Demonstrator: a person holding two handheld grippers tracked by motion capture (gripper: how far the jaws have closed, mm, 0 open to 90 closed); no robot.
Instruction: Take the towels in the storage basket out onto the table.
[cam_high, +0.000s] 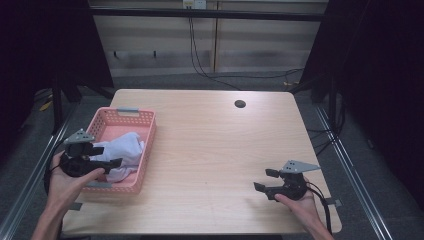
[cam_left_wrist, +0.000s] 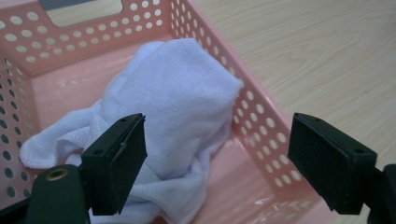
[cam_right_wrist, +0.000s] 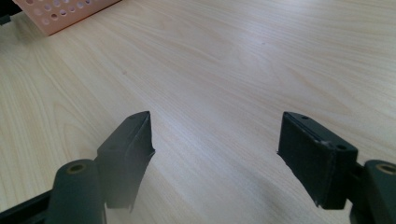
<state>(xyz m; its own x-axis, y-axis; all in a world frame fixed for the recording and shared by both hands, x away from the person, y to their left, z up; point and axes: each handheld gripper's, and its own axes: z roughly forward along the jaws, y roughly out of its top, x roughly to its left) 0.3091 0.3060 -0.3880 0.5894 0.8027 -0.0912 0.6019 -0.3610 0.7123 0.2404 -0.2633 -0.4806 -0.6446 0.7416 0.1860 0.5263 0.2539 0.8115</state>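
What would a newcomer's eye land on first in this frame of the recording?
Most likely the pink perforated plastic basket at the left edge of the light wooden table, with a crumpled white terry cloth bundled inside. The left tongs hover open over that cloth, one jaw above it and the other out past the basket's wall. The right tongs are open too, near the table's front right corner.

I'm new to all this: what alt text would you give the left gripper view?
A crumpled white cloth lies in a pink perforated basket on a light wooden table. The left gripper has its two black jaws open, one in front of the cloth, the other over the basket's wall.
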